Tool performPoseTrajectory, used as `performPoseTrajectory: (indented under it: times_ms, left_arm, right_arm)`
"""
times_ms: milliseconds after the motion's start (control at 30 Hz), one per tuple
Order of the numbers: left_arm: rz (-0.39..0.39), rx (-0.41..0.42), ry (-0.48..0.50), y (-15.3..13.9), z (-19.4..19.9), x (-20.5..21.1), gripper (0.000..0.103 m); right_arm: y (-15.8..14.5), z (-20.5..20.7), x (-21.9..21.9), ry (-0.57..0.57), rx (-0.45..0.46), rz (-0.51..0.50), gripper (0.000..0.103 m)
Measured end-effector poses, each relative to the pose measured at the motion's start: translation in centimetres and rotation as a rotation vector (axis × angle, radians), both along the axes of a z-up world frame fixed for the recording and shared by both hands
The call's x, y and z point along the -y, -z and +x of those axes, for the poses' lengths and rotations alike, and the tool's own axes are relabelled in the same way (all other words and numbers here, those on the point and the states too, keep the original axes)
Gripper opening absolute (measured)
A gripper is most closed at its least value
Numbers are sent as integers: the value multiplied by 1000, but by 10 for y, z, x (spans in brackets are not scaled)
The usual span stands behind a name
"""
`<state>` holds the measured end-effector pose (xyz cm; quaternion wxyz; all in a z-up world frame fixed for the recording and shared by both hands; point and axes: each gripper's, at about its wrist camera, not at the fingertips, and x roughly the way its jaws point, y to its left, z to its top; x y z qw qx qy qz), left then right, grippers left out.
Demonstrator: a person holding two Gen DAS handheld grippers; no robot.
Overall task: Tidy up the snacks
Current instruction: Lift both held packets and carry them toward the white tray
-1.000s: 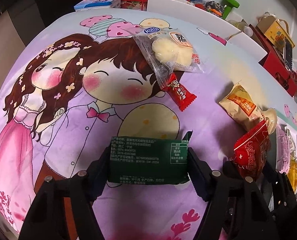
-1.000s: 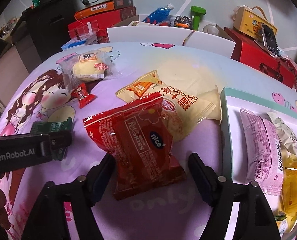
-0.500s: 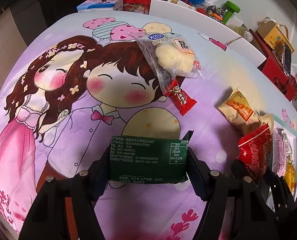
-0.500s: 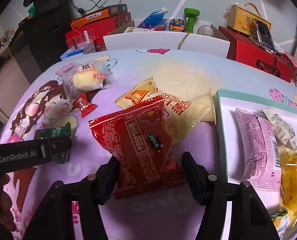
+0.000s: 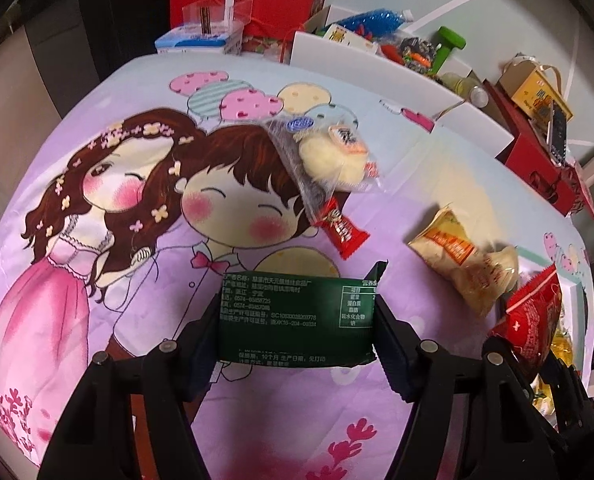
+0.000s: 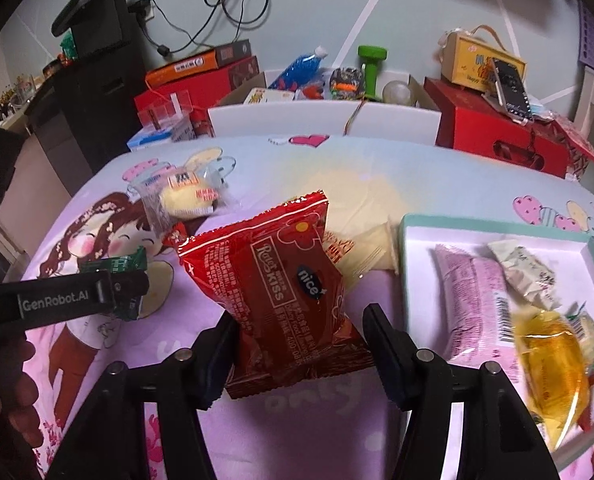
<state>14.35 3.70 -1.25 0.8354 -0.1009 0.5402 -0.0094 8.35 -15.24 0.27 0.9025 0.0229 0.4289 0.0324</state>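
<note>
Snacks in transit: your left gripper (image 5: 297,316) clamps the green packet (image 5: 297,314), right gripper (image 6: 297,344) the red packet (image 6: 273,284), both jaws closed tight, tray (image 6: 413,236) next.

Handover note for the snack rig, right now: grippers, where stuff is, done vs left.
Left gripper: clamped on the green packet, lifted off the cartoon cloth.
Right gripper: clamped on the red Rose Kiss bag, also lifted.
Done: the white tray holds a pink packet, a pale wrapped snack and a yellow bag.
Left: both held packs, plus the clear-bagged bun, small red candy and yellow-orange bag on the cloth.
</note>
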Motion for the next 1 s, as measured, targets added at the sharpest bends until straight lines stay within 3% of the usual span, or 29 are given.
performPoseTrajectory:
  times_ms: [467, 1000]
  left_arm:
    - [-5, 68, 60, -27, -2, 27, 70]
    - [-10, 181, 135, -49, -9, 69, 70]
  right_arm:
    - [-31, -12, 40, 78, 21, -9, 64]
    - [-38, -18, 98, 183, 45, 36, 65]
